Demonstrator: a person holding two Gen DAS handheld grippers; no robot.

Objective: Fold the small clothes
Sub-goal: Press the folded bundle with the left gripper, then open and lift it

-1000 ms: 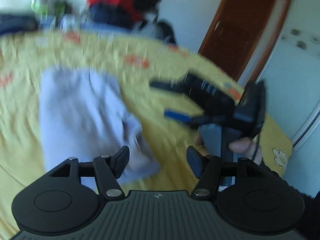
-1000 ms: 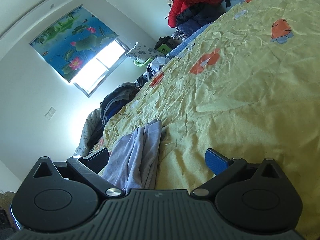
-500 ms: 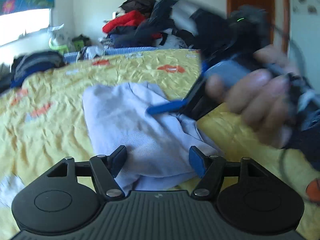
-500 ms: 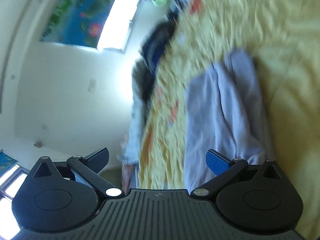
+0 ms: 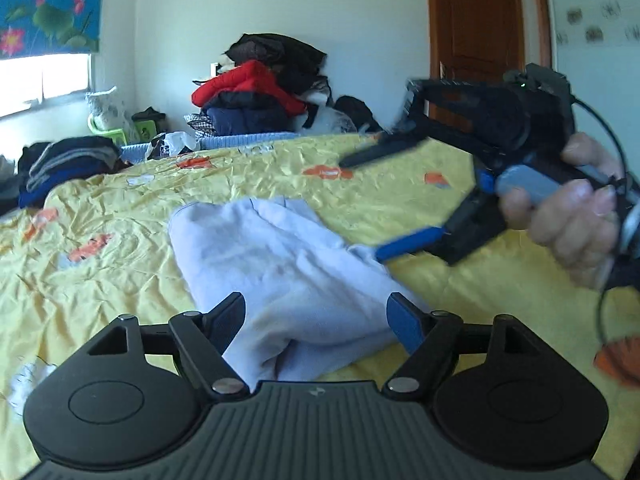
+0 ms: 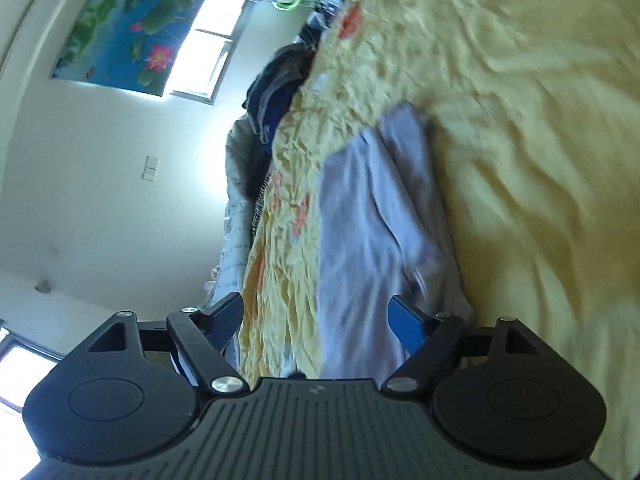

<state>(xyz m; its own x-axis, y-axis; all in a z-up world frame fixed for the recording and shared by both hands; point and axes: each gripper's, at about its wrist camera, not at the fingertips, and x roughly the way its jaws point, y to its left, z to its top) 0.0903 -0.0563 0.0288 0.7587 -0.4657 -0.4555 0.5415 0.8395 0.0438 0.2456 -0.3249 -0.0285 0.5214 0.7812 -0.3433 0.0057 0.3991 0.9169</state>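
A pale lilac garment (image 5: 288, 276) lies partly folded on the yellow bedsheet (image 5: 120, 264). My left gripper (image 5: 318, 316) is open, low over the garment's near edge, holding nothing. My right gripper (image 5: 362, 208) shows in the left wrist view at the right, held in a hand, jaws wide open, its blue finger (image 5: 408, 242) touching or just above the garment's right edge. In the right wrist view, rolled on its side, the right gripper (image 6: 316, 314) is open over the garment (image 6: 368, 232) on the sheet (image 6: 540, 160).
A heap of red, dark and black clothes (image 5: 260, 92) sits beyond the bed's far edge. A dark folded stack (image 5: 64, 164) lies at the far left. A brown door (image 5: 476, 32) stands at the right. A window (image 5: 40, 80) is at the left.
Both grippers swung round and the views steadied. The right gripper moved from the garment's middle towards its right edge. The left gripper stays open over the near edge.
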